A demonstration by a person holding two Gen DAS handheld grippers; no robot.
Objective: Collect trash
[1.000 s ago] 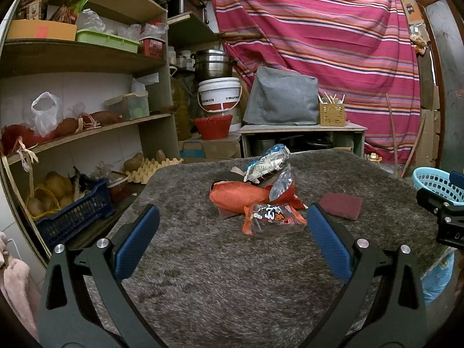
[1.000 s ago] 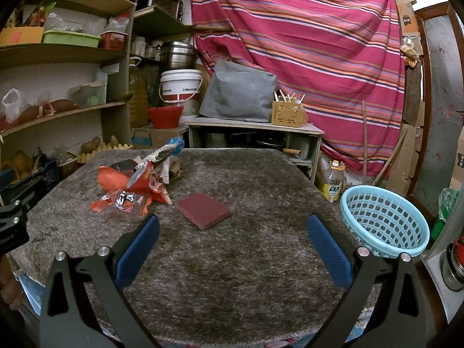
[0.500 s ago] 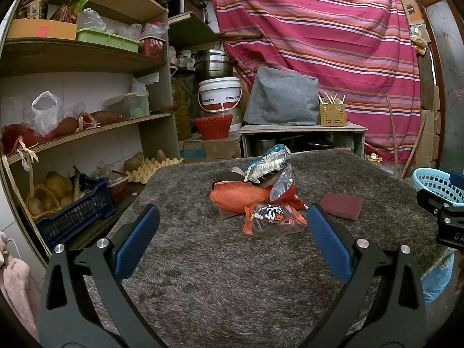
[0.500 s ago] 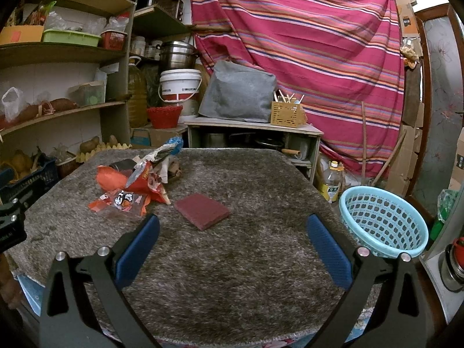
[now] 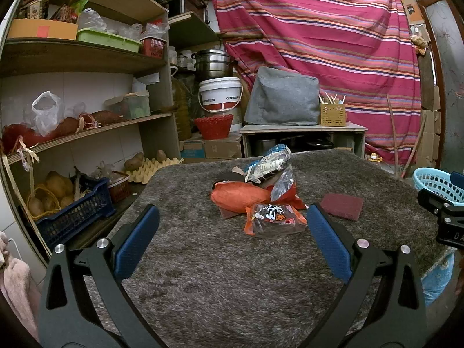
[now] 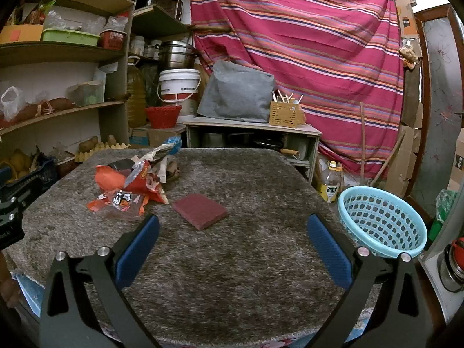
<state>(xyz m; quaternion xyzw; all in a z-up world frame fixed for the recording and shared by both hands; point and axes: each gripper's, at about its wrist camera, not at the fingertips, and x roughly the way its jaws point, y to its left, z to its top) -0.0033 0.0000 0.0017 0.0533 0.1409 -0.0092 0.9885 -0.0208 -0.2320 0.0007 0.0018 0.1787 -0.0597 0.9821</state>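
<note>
A heap of crumpled wrappers lies on the shaggy grey-brown table cover (image 5: 203, 275): an orange bag (image 5: 239, 197), a clear orange-edged packet (image 5: 274, 219) nearest me, and a blue-and-white packet (image 5: 268, 163) at the back. The same wrapper heap (image 6: 130, 185) shows at the left in the right wrist view. A dark red scouring pad (image 6: 200, 210) lies flat beside the heap. My left gripper (image 5: 230, 246) is open, short of the clear packet, holding nothing. My right gripper (image 6: 232, 249) is open over bare cover, just short of the pad.
A light blue plastic basket (image 6: 382, 220) stands off the table's right edge. Wooden shelves (image 5: 72, 55) with crates and potatoes run along the left. A low bench (image 6: 252, 127) with a grey cover stands behind the table, before a striped curtain (image 6: 304, 43).
The right wrist view has shifted slightly, so the pad and basket sit a little further left in it. The left gripper has stayed put. Both grippers stay open.
</note>
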